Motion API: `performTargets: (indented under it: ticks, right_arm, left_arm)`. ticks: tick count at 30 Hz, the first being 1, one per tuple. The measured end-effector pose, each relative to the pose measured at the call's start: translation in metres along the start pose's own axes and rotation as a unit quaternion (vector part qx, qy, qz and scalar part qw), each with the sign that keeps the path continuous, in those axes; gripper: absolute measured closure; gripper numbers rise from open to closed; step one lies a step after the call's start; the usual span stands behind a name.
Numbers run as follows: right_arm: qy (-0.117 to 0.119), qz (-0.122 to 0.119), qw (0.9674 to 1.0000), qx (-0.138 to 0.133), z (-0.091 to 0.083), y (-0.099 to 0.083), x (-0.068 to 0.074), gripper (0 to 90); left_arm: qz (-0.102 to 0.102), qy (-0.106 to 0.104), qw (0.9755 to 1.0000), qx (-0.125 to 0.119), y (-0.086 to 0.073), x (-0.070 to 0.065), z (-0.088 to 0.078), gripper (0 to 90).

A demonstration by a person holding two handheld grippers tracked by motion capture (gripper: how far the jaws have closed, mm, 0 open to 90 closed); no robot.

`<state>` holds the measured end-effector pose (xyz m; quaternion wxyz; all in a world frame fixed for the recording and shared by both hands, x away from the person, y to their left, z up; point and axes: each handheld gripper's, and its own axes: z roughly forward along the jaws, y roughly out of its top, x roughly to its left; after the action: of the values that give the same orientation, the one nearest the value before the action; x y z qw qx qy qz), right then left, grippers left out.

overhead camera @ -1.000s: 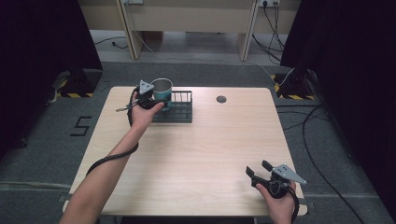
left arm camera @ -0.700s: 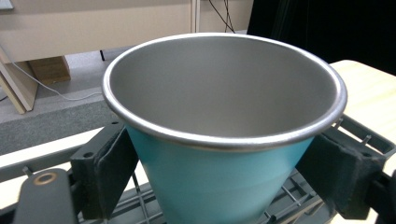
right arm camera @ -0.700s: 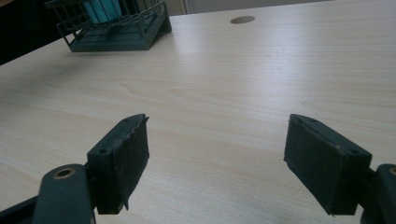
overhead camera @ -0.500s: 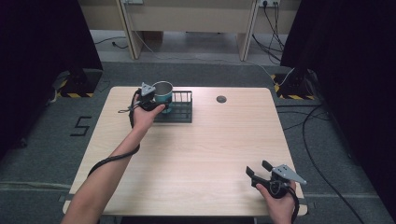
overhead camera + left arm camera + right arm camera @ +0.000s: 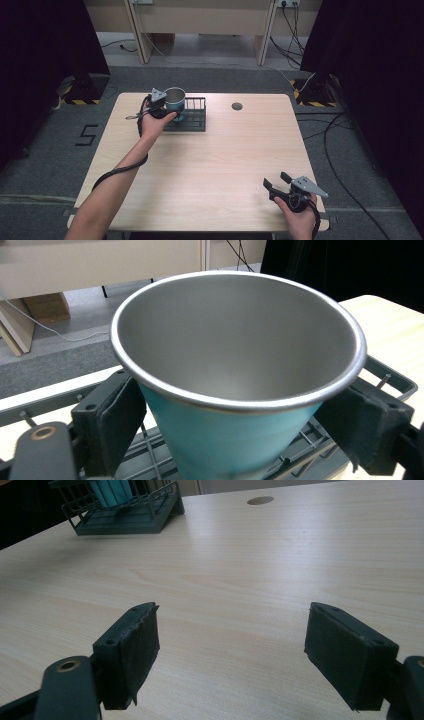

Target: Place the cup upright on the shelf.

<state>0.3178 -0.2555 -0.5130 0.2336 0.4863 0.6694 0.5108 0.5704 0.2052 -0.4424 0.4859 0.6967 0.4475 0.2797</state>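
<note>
Left tongs [image 5: 167, 107] lower now, cup's [image 5: 235, 375] steel inside up close.

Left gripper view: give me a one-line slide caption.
Left gripper with a jaw on each side of a teal metal-lined cup over the dark wire rack.

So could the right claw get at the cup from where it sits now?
Probably yes: the right claw is open over bare table, but the left claw clamps the cup in the rack.
</note>
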Motion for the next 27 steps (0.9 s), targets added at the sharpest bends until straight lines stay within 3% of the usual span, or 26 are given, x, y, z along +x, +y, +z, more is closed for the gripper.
performTargets:
  ticks: [27]
  right_arm:
    - [-0.001, 0.001, 1.0, 0.002, 0.0, 0.0, 0.001, 22.4]
  left_arm:
    - [0.025, -0.002, 0.9996, -0.01, -0.001, -0.001, -0.033, 14.3]
